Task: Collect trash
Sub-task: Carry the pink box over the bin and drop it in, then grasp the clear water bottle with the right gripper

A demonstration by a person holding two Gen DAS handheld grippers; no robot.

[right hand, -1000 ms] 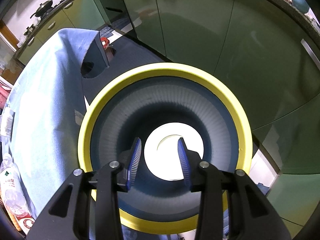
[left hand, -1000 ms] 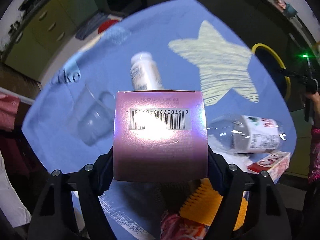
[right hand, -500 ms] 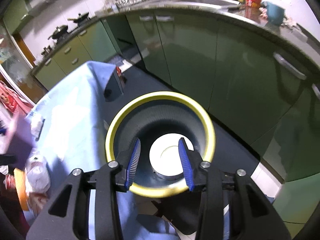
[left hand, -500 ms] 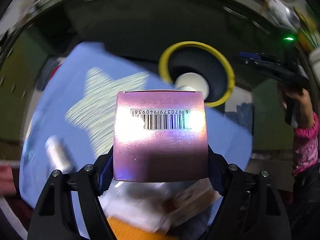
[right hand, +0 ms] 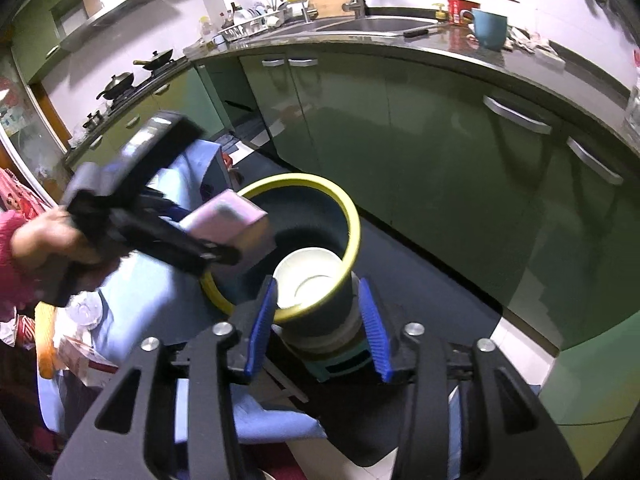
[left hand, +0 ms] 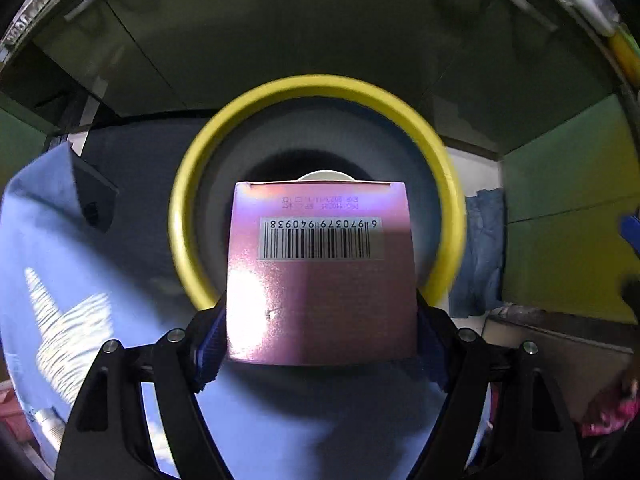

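Box of glossy pink cardboard (left hand: 320, 280) with a barcode label, clenched between the blue pads of the left gripper (left hand: 320, 340), held over the rim of the round dark bin with a yellow rim (left hand: 320, 84). Right gripper (right hand: 316, 320) spread wide, grasping nothing, low over the same bin's near edge. White paper cup (left hand: 325, 175) seemingly down inside the bin, its exact seat unclear. Blue star-printed cloth (left hand: 40, 240) just beside the bin. Beyond, green kitchen cabinets (right hand: 440, 140) and a teal mug (right hand: 490, 28) on the counter.
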